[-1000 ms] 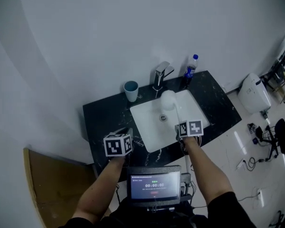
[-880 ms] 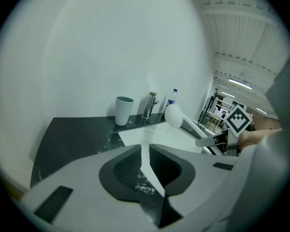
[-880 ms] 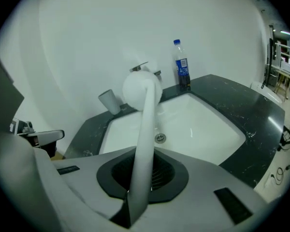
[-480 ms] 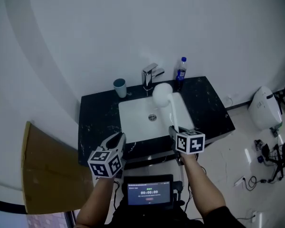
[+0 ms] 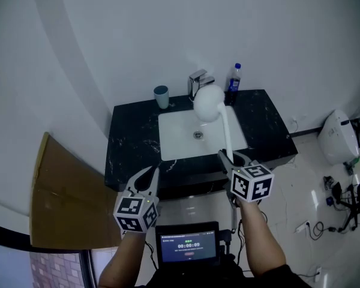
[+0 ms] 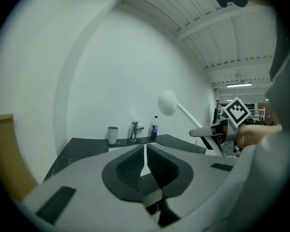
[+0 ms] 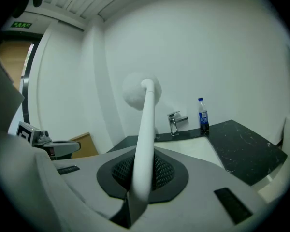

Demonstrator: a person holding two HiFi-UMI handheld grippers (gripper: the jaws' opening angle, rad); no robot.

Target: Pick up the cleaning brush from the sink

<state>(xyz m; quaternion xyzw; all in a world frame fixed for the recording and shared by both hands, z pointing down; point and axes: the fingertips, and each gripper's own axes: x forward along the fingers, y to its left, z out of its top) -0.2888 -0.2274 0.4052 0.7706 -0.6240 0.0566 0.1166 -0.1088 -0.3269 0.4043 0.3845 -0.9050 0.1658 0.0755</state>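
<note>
The cleaning brush (image 5: pixel 208 102) is white, with a round fluffy head and a long handle. My right gripper (image 5: pixel 229 158) is shut on the handle's near end and holds the brush tilted up in the air. In the head view its head hangs over the back of the white sink (image 5: pixel 177 138). The handle (image 7: pixel 145 139) runs up between the pads of the right gripper (image 7: pixel 139 180) to the head (image 7: pixel 141 91). My left gripper (image 5: pixel 150 174) hovers in front of the counter's left part, shut and empty. In the left gripper view the shut left gripper (image 6: pixel 145 161) points at the sink, with the brush (image 6: pixel 167 102) at the right.
A black marble counter (image 5: pixel 132 138) holds the sink, a chrome tap (image 5: pixel 198 81), a blue-grey cup (image 5: pixel 161 96) and a plastic bottle (image 5: pixel 233 77). A brown board (image 5: pixel 60 188) leans at the left. A small screen (image 5: pixel 188 243) sits by my body. A white appliance (image 5: pixel 339 138) stands on the floor at the right.
Both grippers have drawn back from the sink towards me and risen. The brush has come up out of the basin with the right gripper, its head now in the air.
</note>
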